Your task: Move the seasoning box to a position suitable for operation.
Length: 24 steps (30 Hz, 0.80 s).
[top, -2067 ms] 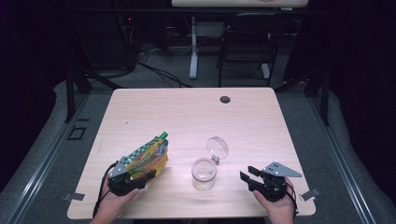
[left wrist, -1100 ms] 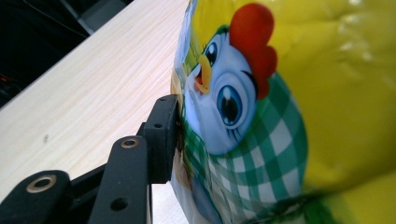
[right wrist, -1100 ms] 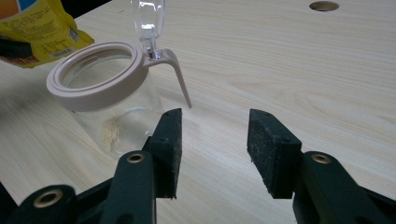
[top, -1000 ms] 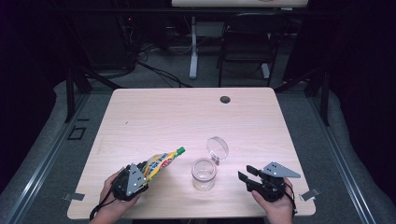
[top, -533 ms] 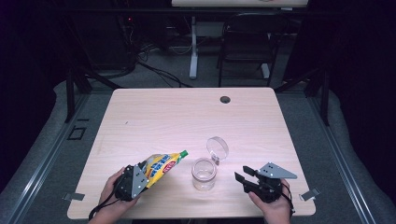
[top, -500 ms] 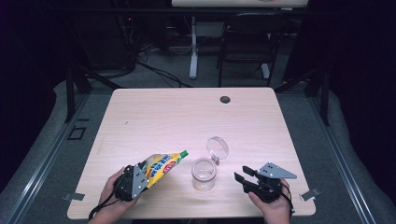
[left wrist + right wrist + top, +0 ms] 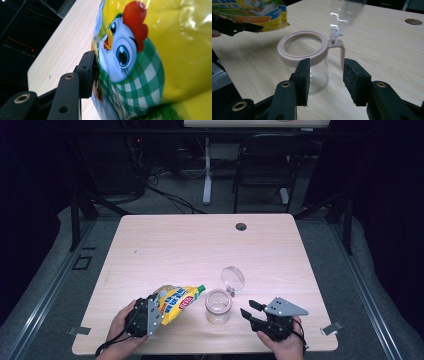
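Pale wood table [image 7: 165, 245] in a dark room, photographed from above, with a chair [image 7: 265, 170] and trailing cables on the floor well beyond the jar [image 7: 218, 306]. Stood the clear jar upright near the front edge, mouth open, pinkish rim uppermost. Left its round clear lid [image 7: 233, 279] hinged back, raised at the far right of the jar's mouth. Drilled through the tabletop well behind the jar, near the far edge: a small round hole [image 7: 241, 226].

Clamped a yellow snack bag [image 7: 175, 301] in the left gripper [image 7: 156, 308], just left of the jar. Showed one black pad pressed into the foil beside a cartoon chicken and green check in the left gripper view, with the other pad hidden behind the bag. Held the bag off the wood and tilted, its green-edged end aimed at the jar's rim and close to it, not touching.

Kept the right gripper [image 7: 248, 307] just right of the jar, low over the table, pointed at the glass. Had just been narrowing its jaws, yet gripped nothing: pads still parted, bare wood between them, jar near but apart in front of the tips.

Wrapped a hand round each tool at the front edge, nearer than the jar.
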{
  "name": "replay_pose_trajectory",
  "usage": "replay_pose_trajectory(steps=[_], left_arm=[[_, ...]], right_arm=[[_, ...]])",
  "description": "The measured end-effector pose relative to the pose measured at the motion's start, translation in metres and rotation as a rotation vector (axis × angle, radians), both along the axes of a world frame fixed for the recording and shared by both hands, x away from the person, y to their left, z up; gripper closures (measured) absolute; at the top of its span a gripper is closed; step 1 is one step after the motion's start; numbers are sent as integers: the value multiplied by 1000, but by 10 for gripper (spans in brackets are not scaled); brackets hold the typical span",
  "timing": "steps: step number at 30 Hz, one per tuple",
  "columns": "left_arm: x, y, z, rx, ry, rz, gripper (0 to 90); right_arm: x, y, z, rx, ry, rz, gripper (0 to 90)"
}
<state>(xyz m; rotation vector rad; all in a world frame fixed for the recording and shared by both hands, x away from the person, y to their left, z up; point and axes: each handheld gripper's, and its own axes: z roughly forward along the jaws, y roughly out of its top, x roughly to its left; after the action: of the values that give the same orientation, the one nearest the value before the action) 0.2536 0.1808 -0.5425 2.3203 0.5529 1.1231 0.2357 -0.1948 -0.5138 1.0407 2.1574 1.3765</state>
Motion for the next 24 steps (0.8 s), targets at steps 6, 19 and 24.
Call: replay_pose_trajectory(steps=[6, 19, 24], left_arm=[[-4, -9, -1, 57, -33, -11, 557], [-3, -18, -1, 139, -81, 1, 557], [-3, -21, -2, 195, -98, 3, 557]], right_arm=[[-2, 22, 1, -32, 9, 61, 589], [15, 51, 17, -72, -6, 146, 627], [17, 53, 13, -64, -28, 164, 611]])
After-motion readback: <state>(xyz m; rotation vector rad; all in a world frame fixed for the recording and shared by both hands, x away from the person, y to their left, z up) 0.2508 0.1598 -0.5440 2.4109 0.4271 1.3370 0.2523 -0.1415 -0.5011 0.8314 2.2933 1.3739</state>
